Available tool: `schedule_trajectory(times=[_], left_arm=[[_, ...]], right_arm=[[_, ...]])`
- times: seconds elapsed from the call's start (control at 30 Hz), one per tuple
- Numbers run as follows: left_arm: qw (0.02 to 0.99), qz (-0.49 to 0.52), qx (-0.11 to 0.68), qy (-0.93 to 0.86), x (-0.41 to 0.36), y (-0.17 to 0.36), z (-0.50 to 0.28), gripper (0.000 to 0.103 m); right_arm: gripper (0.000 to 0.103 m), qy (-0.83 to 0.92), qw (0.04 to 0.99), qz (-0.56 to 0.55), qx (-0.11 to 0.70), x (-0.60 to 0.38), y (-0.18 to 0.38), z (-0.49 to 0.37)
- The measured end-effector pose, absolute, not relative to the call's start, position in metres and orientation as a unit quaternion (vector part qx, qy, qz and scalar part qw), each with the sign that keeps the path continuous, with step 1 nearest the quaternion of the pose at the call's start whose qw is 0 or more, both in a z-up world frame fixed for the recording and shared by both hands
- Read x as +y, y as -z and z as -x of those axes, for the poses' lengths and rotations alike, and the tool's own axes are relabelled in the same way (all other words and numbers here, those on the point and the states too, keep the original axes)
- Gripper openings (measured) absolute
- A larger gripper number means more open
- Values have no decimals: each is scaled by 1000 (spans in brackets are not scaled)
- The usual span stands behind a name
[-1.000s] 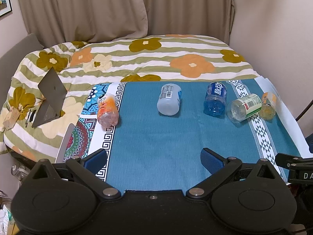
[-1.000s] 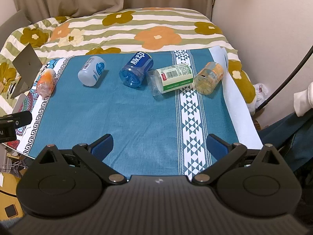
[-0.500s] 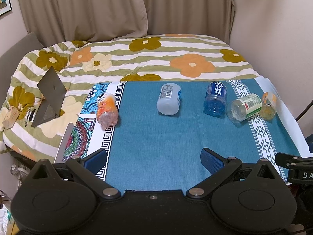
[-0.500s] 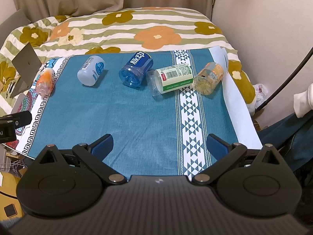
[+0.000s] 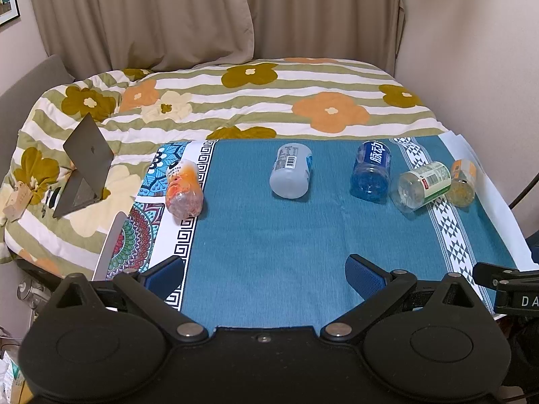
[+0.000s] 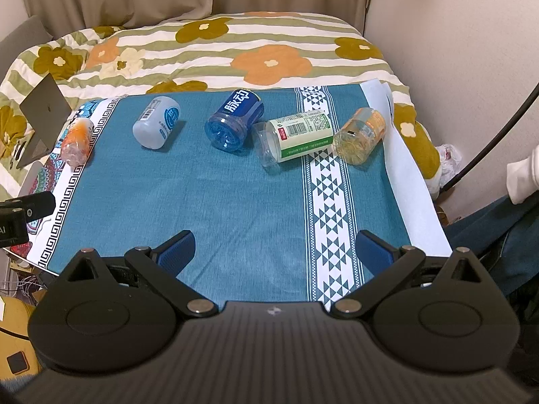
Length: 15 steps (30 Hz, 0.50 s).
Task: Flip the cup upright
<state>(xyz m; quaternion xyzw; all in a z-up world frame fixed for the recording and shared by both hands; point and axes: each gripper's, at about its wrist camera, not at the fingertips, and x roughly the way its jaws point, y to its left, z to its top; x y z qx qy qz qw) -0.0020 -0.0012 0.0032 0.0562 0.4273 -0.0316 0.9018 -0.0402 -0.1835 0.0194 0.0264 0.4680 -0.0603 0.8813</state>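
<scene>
Several cut-bottle cups lie on their sides in a row across the blue cloth (image 5: 269, 245): an orange cup (image 5: 183, 188) at the left, a white cup (image 5: 291, 175), a blue cup (image 5: 370, 171), a green-labelled clear cup (image 5: 421, 185) and a yellow cup (image 5: 461, 181) at the right. In the right wrist view they are the orange cup (image 6: 77, 139), white cup (image 6: 156, 126), blue cup (image 6: 234, 119), green-labelled cup (image 6: 296, 138) and yellow cup (image 6: 358, 134). My left gripper (image 5: 264, 276) and right gripper (image 6: 274, 250) are open and empty, hovering near the cloth's front edge.
The cloth lies on a bed with a flowered striped quilt (image 5: 269, 101). A grey folded stand (image 5: 84, 168) sits on the quilt at the left. A wall (image 6: 454, 50) runs along the right side and curtains (image 5: 151, 17) hang behind.
</scene>
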Motion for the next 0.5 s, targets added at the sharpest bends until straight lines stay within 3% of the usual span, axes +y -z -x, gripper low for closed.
schedule_trajectory(times=[0.5], left_arm=[[902,-56,425,48,-6,-13,-16,103]], right_arm=[[103,61,882,-30,467,-190,-25,34]])
